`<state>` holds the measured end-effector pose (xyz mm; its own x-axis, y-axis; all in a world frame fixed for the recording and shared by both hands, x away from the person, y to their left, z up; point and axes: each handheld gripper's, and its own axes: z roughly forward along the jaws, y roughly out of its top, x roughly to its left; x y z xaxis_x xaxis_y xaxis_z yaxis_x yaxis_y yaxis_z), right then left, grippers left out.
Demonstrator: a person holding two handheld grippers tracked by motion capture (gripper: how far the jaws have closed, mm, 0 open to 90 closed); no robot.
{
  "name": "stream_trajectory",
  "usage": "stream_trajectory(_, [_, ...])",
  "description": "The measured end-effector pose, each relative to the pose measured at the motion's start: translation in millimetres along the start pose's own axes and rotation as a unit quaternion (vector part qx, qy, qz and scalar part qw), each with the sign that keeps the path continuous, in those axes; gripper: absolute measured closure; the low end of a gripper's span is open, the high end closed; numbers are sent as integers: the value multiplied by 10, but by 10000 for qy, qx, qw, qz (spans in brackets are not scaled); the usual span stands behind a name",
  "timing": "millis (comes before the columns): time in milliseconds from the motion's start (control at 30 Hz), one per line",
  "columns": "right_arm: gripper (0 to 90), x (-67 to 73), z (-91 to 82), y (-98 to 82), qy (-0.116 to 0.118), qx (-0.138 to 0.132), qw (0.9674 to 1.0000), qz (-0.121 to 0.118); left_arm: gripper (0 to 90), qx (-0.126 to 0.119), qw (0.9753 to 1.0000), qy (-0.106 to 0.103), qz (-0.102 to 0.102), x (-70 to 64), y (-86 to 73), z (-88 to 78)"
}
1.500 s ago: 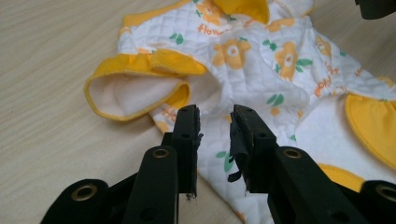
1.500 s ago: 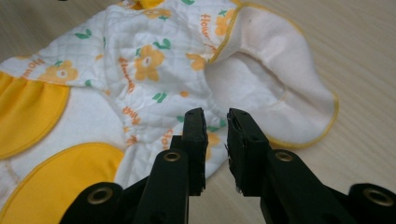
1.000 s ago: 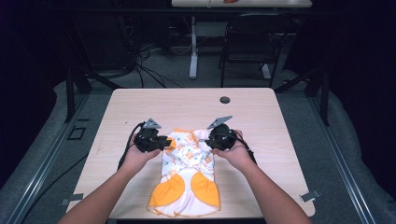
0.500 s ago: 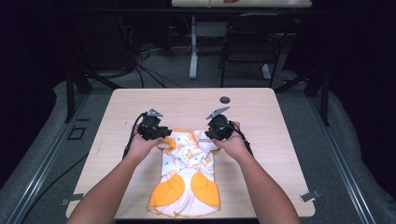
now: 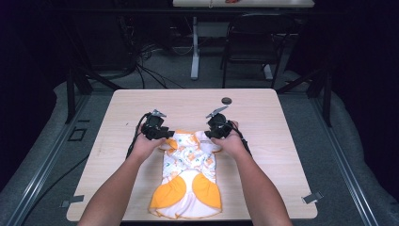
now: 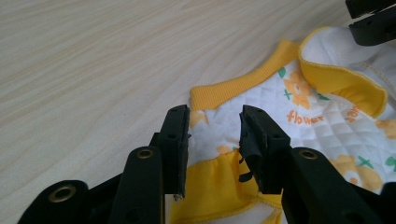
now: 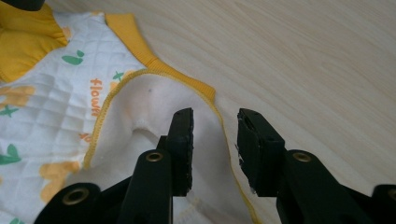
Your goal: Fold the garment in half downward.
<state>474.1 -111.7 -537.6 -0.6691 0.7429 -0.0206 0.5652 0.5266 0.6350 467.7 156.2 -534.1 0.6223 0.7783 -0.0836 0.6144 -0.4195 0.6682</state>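
A small white quilted garment point(image 5: 188, 165) with orange flowers and yellow trim lies folded on the wooden table point(image 5: 263, 155). My left gripper point(image 5: 165, 134) sits at its top left corner and my right gripper point(image 5: 210, 132) at its top right. In the left gripper view the open left gripper point(image 6: 215, 135) hovers over the printed cloth point(image 6: 327, 121) near the yellow ribbed cuff point(image 6: 243, 86). In the right gripper view the open right gripper point(image 7: 215, 135) straddles the yellow-stitched edge of the white lining point(image 7: 154, 107); nothing is pinched.
A small dark round object point(image 5: 227, 100) lies on the table behind the right gripper. Bare wood point(image 6: 93, 60) surrounds the garment on all sides. Cables point(image 5: 134, 141) trail from the left gripper. A chair point(image 5: 254, 47) and a table leg stand beyond the far edge.
Both grippers have moved slightly away from me along the table, up to the garment's top corners. The garment's upper flaps now lie folded inward.
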Motion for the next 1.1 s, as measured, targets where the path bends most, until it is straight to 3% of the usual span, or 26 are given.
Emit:
stream_trajectory(100, [618, 0, 94, -17, -82, 155, 9998, -79, 581, -16, 10000, 1, 35, -19, -4, -27])
stream_trajectory(233, [594, -5, 188, -52, -101, 185, 9997, 142, 576, -54, 9999, -35, 84, -45, -9, -54])
stream_trajectory(400, [583, -22, 237, -84, -64, 478, 9988, 124, 563, -22, 10000, -53, 70, -20, -46, -47])
stream_trajectory(567, [648, 26, 237, -78, -85, 501, 9986, 118, 561, 21, 10000, -76, 24, 21, -61, 6])
stream_trajectory(667, [648, 58, 242, -76, -186, 485, 9984, 212, 547, 23, 10000, -35, -45, 45, -57, 71])
stream_trajectory(867, [633, 67, 234, -67, -217, 569, 9980, 158, 547, 119, 9998, 124, -95, 36, -70, 199])
stream_trajectory(1100, [598, 20, 235, -90, -127, 502, 9982, 290, 531, 233, 9996, 65, -148, 51, -108, 302])
